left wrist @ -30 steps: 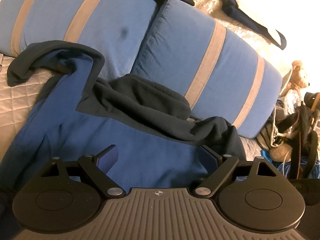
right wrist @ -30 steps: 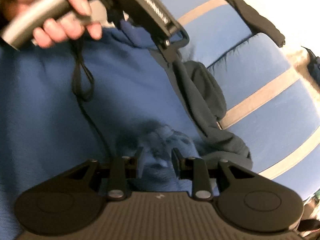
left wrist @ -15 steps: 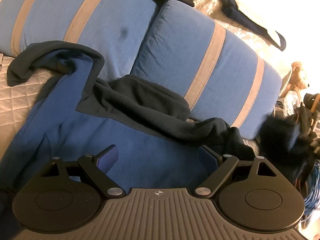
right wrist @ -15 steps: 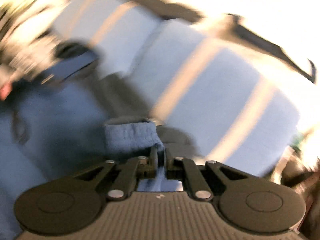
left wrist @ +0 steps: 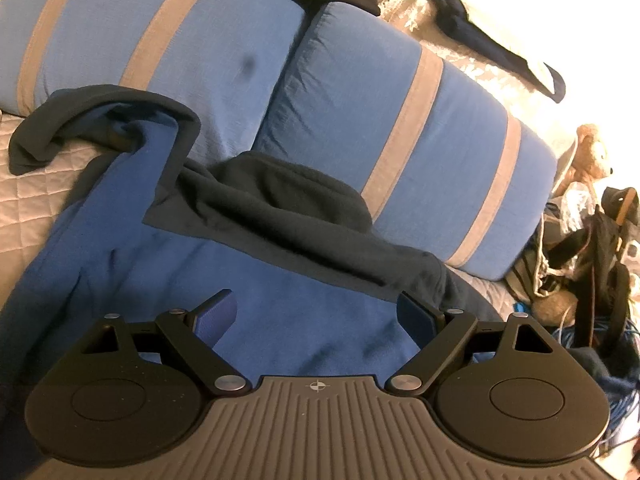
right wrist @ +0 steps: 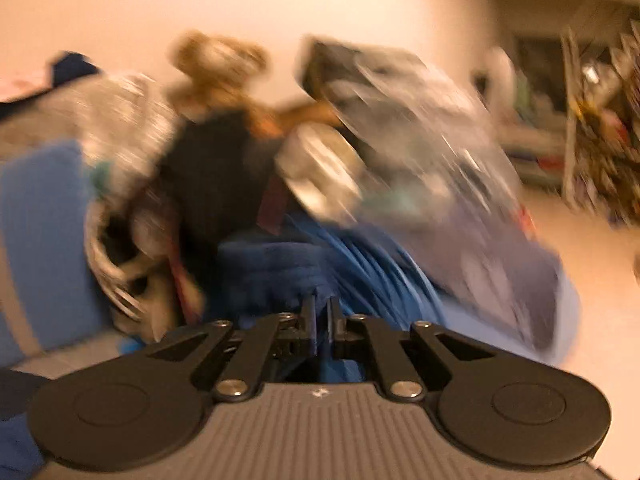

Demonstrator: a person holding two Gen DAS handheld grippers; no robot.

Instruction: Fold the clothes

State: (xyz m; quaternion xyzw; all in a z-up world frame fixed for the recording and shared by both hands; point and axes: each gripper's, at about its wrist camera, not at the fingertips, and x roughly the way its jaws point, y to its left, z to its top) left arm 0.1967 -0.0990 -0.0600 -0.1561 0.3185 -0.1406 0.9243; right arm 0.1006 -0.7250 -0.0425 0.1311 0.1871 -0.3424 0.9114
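The blue fleece garment with dark navy lining (left wrist: 256,292) lies spread on the quilted bed against two blue pillows with tan stripes (left wrist: 400,136), probably laid flat for folding. The left gripper (left wrist: 316,314) hovers over it, jaws wide and empty. The right gripper (right wrist: 320,312) has its jaws clamped on a bunched blue fold of the fabric, apparently drawing it sideways; that view is blurred.
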